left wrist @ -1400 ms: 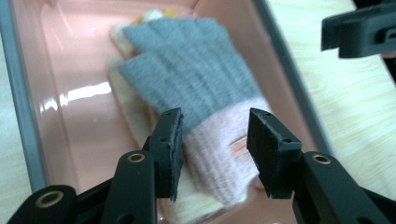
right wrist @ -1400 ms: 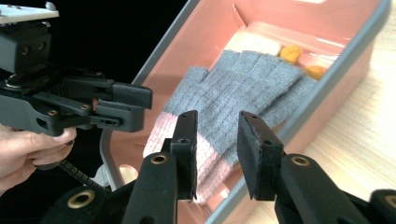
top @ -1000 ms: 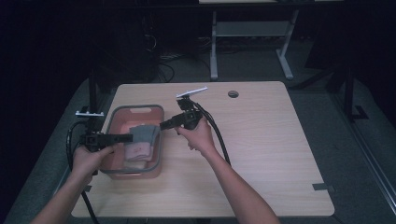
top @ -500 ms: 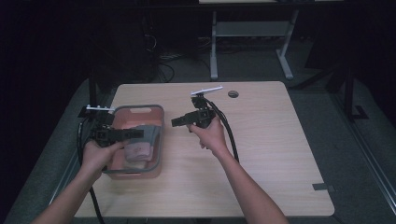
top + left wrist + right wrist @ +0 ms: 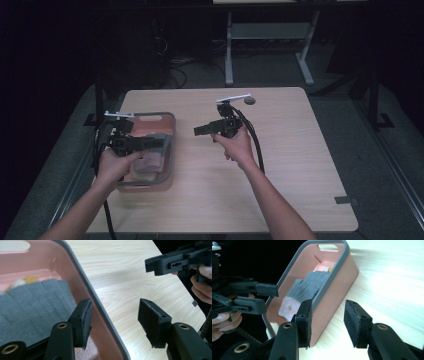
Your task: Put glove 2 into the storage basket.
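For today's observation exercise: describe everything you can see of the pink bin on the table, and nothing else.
The pink bin is a rectangular tub that looks like plastic, with a grey rim and a slot handle cut into each short end. It stands upright on the left part of the light wooden table. Inside lies a grey knitted glove with a pale pink cuff, and something small, yellow and white, at the far end. The left tool hangs over its rim, jaws apart, one on each side; whether it touches is unclear.
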`<action>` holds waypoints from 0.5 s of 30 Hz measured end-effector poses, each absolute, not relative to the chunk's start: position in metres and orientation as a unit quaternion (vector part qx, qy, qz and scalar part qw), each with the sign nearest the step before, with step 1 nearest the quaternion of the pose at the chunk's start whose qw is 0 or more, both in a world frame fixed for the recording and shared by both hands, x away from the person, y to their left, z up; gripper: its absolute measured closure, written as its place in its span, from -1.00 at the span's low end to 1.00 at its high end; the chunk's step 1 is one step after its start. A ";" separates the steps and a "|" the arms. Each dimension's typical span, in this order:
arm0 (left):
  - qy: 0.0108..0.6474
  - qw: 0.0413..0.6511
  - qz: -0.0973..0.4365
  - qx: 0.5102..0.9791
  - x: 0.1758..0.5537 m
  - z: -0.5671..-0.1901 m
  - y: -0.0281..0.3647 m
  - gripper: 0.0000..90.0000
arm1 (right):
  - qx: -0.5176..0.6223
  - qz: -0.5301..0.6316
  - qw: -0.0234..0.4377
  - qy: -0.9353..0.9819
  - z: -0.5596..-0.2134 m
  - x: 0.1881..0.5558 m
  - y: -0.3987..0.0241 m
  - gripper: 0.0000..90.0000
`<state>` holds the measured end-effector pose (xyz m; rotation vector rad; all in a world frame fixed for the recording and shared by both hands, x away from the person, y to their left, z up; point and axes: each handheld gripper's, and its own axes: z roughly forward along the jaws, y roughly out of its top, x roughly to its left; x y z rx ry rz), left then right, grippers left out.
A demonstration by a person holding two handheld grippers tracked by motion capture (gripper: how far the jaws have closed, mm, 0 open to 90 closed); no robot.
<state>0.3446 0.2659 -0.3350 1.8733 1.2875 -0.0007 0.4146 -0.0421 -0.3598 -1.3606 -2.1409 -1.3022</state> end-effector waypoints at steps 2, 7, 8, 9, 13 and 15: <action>0.510 0.421 -0.002 0.750 0.345 -0.335 0.263 -0.02 | -0.475 -0.453 0.143 -0.741 -0.361 0.414 -0.046 0.24; 0.503 0.425 -0.007 0.752 0.346 -0.334 0.253 -0.05 | -0.481 -0.451 0.140 -0.738 -0.363 0.413 -0.058 0.22; 0.502 0.426 -0.006 0.753 0.346 -0.334 0.251 -0.05 | -0.483 -0.451 0.140 -0.737 -0.363 0.413 -0.061 0.22; 0.501 0.425 -0.007 0.754 0.347 -0.334 0.249 -0.06 | -0.486 -0.452 0.139 -0.735 -0.363 0.413 -0.063 0.22; 0.500 0.429 -0.009 0.752 0.349 -0.333 0.243 -0.09 | -0.488 -0.453 0.133 -0.734 -0.364 0.412 -0.074 0.19; 0.497 0.429 -0.011 0.754 0.350 -0.333 0.239 -0.10 | -0.492 -0.452 0.132 -0.732 -0.365 0.411 -0.080 0.19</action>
